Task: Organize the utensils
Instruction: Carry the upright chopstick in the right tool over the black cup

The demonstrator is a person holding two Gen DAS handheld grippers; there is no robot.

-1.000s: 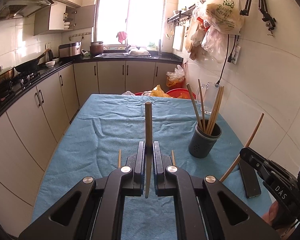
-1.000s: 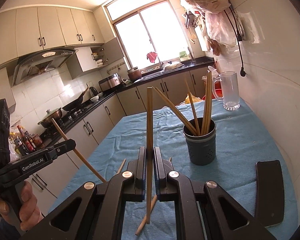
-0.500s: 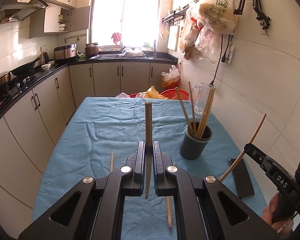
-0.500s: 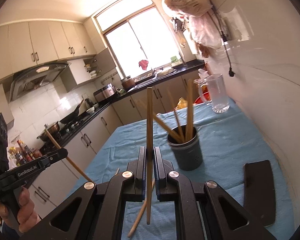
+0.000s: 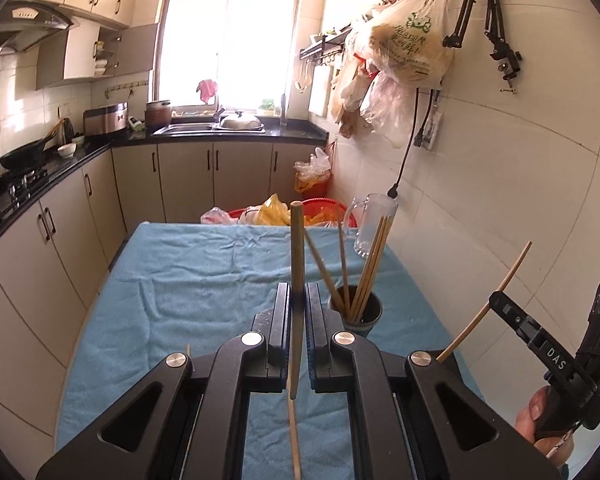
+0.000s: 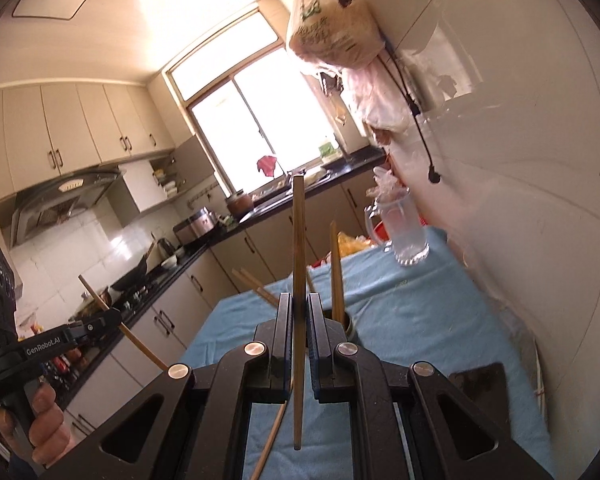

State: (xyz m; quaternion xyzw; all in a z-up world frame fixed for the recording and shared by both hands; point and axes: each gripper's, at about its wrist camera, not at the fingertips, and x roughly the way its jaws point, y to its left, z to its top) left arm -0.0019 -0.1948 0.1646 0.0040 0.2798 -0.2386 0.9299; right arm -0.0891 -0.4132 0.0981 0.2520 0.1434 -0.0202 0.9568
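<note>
A grey utensil cup (image 5: 355, 310) is standing on the blue cloth (image 5: 204, 280) that is covering the table, near the wall side, with several wooden chopsticks (image 5: 370, 264) leaning out of it at different angles. In the right wrist view the cup (image 6: 350, 326) is showing only as a sliver just behind the fingertips.

The left gripper (image 5: 298, 304) is clamping one chopstick (image 5: 296, 280) between its two pads — the stick is standing upright, its top above the jaws and its lower end hanging below them. The right gripper (image 6: 299, 312) is gripping its own chopstick (image 6: 298, 280) the same way, upright and close in front of the cup.

Two loose chopsticks are lying on the cloth: one (image 5: 294, 440) is running under the left gripper, and only the tip of another (image 5: 188, 349) is peeking out to its left.

Beyond the cup a clear glass mug (image 5: 374, 222) is sitting by the tiled wall, and a dark flat phone (image 6: 482, 396) is lying on the cloth at the right.
</note>
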